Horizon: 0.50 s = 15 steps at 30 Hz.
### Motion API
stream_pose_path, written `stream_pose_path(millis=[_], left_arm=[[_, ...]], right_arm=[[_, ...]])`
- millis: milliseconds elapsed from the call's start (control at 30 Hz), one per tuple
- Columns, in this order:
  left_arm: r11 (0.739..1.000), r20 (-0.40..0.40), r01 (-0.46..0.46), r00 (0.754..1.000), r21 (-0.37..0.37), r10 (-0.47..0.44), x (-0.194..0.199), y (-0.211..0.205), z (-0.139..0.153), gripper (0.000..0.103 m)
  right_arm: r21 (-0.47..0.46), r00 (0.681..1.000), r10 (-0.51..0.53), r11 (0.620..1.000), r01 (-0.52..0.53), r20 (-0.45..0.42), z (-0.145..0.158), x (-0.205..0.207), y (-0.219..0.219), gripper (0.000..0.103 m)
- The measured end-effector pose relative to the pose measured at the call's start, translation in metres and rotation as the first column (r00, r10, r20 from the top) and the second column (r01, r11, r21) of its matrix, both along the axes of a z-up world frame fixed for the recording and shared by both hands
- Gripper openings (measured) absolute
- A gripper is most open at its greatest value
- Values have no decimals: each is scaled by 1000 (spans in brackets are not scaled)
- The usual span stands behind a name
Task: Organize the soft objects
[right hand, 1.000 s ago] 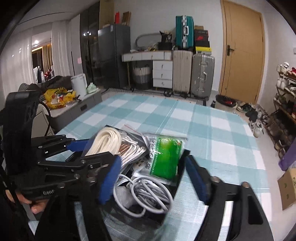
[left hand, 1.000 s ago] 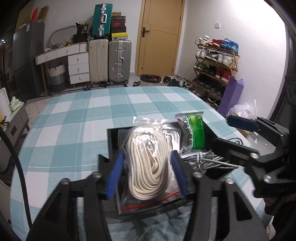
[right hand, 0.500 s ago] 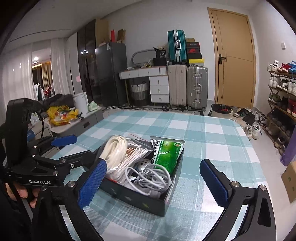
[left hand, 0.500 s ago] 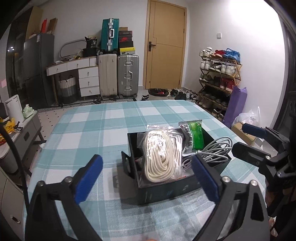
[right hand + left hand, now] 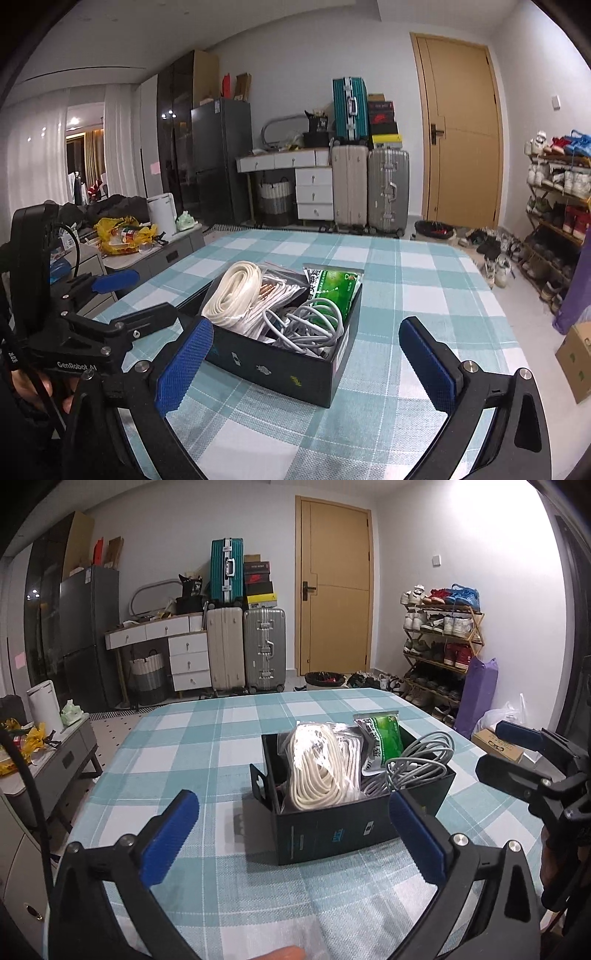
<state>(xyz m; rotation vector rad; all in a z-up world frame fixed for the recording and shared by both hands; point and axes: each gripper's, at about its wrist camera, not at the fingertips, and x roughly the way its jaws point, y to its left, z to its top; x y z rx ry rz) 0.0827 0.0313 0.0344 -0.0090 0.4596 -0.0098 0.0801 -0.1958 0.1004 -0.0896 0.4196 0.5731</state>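
Checked cloth (image 5: 229,878) around black box (image 5: 332,834)

Light: dim, cool indoor, brighter on right wall (image 5: 517,590) | Glare: sheen on plastic-bagged rope (image 5: 314,746); lit room at far left (image 5: 81,133) | Shadows: soft, under box (image 5: 280,365) | Distortion: strong fisheye, black corner vignette | Focus: centre sharp, edges soft
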Motion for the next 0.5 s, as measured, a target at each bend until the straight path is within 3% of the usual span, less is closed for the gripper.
stream_pose_path(millis=[500], left_arm=[[999,35,-32,999,-2,32,0,3,-10,103]], right_arm=[[17,999,-13,1000,13,32,-12,-10,-2,102]])
